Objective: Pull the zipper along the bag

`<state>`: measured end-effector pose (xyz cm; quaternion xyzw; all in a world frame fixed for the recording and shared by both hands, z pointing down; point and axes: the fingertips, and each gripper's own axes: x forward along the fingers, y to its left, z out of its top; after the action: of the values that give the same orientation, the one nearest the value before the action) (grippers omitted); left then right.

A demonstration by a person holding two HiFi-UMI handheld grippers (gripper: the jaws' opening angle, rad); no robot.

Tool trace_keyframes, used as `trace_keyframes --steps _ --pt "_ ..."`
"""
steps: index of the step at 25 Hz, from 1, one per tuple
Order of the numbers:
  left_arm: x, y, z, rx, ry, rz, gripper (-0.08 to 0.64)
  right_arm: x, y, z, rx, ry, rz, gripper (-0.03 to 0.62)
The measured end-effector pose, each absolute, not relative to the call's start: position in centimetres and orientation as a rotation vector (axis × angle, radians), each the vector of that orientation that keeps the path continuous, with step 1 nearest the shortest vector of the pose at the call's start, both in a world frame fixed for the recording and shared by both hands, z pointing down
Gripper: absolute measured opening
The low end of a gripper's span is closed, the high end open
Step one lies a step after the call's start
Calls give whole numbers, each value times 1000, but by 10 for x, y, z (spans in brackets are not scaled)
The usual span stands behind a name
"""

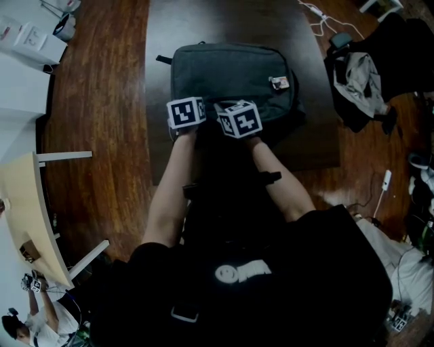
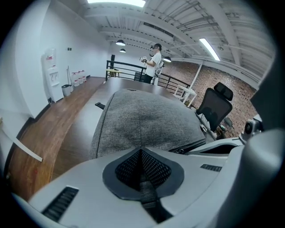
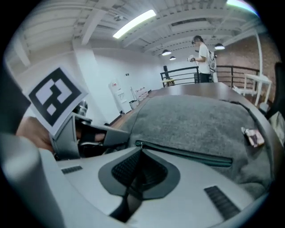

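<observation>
A grey backpack (image 1: 230,71) lies flat on the dark table (image 1: 176,27), and both grippers are at its near edge. My left gripper (image 1: 184,110) is at the bag's front left. In the left gripper view its pads (image 2: 141,151) are closed together with a strip of the bag's grey fabric (image 2: 142,120) pinched between them. My right gripper (image 1: 237,116) is just beside it. In the right gripper view its jaws (image 3: 139,149) are shut at the left end of the dark green zipper (image 3: 187,153), which runs right across the bag (image 3: 200,120). The pull itself is hidden between the pads.
A small label (image 1: 279,83) is on the bag's right side. A black office chair with clothes (image 1: 366,74) stands at the right, and a white cable (image 1: 322,20) lies on the floor behind it. A pale desk (image 1: 27,196) is at the left. A person (image 2: 153,62) stands far off.
</observation>
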<state>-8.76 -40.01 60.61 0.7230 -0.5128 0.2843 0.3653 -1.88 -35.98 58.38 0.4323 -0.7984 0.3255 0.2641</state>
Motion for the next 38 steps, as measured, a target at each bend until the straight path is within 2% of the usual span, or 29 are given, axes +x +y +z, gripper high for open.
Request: trace_keyframes --steps 10,38 --pt "-84 -403 604 1891 -1320 736 2 -2 -361 578 1168 -2149 987 23" --pt "-75 -399 602 1873 -1307 709 2 39 -357 574 1214 -2154 992 23"
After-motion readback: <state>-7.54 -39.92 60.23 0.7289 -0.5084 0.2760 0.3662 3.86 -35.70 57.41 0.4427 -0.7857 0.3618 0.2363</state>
